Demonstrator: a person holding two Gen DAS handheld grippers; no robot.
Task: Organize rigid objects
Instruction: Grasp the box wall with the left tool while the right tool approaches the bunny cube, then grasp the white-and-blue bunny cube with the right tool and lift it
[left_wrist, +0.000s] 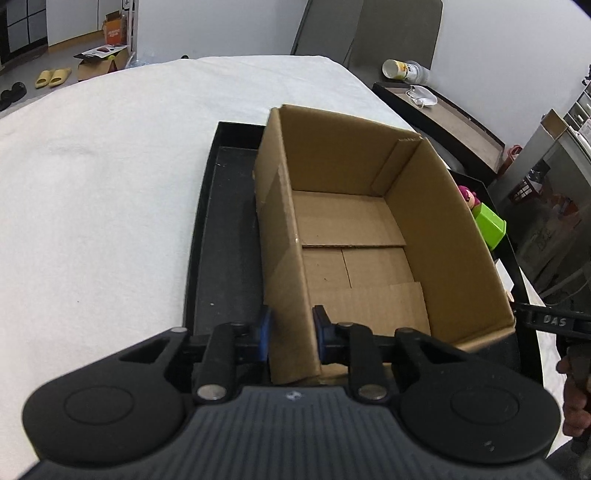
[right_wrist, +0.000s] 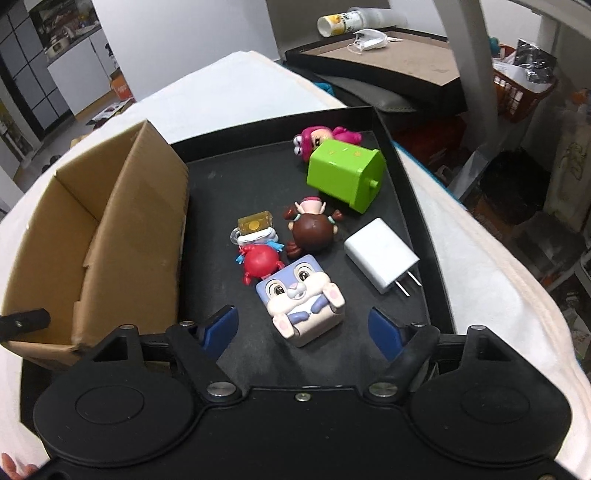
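The cardboard box (left_wrist: 354, 236) carries no print I can read; it is plain brown, open-topped and empty, its long axis running away from the left gripper (left_wrist: 291, 332), whose narrow jaws pinch the box's near-left wall. The box stands in the black tray (right_wrist: 258, 177). Right of the box lie a bunny cube (right_wrist: 303, 299), white charger (right_wrist: 380, 254), green cube (right_wrist: 343, 175), and figurines. The right gripper (right_wrist: 303, 328) hangs wide around the bunny cube, not touching.
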